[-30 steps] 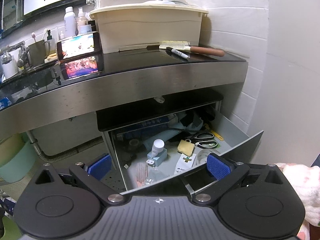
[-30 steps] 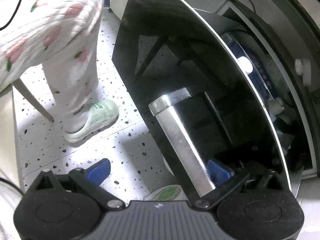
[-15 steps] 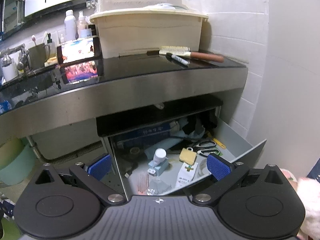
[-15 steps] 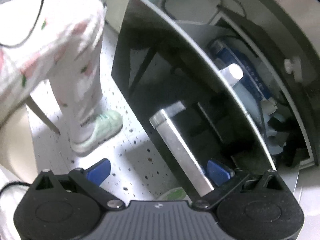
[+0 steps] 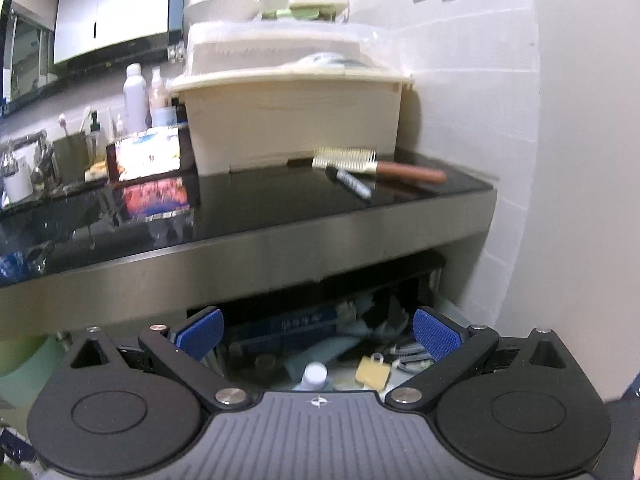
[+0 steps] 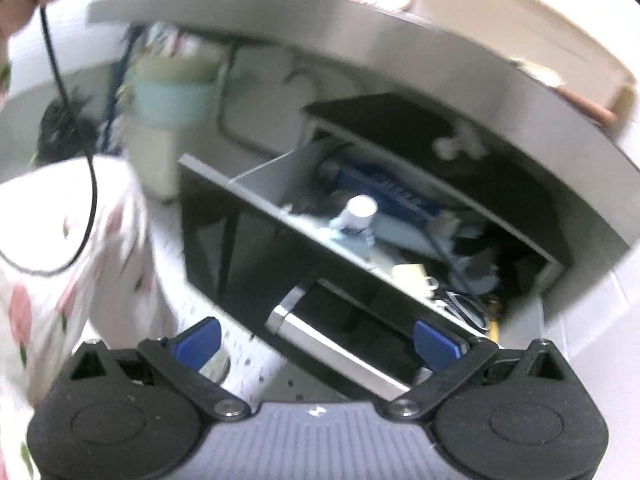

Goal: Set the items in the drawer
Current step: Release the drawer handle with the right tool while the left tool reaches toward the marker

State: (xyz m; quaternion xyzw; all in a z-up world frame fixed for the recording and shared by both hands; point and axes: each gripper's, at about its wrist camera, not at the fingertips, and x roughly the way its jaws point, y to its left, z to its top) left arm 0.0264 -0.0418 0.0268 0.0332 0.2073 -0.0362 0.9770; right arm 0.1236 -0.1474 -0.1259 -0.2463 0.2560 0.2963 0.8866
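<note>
A hairbrush (image 5: 376, 165) with a brown handle and a black-and-white marker (image 5: 353, 184) lie on the dark countertop (image 5: 260, 208) at the right, in front of a cream bin (image 5: 292, 116). Below it the drawer (image 6: 256, 248) stands pulled out, its black front bearing a steel handle (image 6: 328, 354). Inside lie a white-capped bottle (image 6: 358, 216), a yellow pad (image 5: 373, 370) and other clutter. My left gripper (image 5: 316, 336) is open and empty, held below the counter edge. My right gripper (image 6: 316, 340) is also open, just in front of the drawer's handle, touching nothing.
A lit phone (image 5: 146, 158) leans on the counter, with bottles (image 5: 134, 98) and a cup of brushes behind it. A white wall (image 5: 568, 200) closes the right side. A person's patterned sleeve or leg (image 6: 60, 260) and a black cable (image 6: 86, 184) are at the left. A pale green bucket (image 6: 172, 98) hangs under the counter.
The left gripper has risen and tilted up, bringing the counter items closer. The right gripper has drawn back from the drawer handle and swung up, now showing the drawer's inside.
</note>
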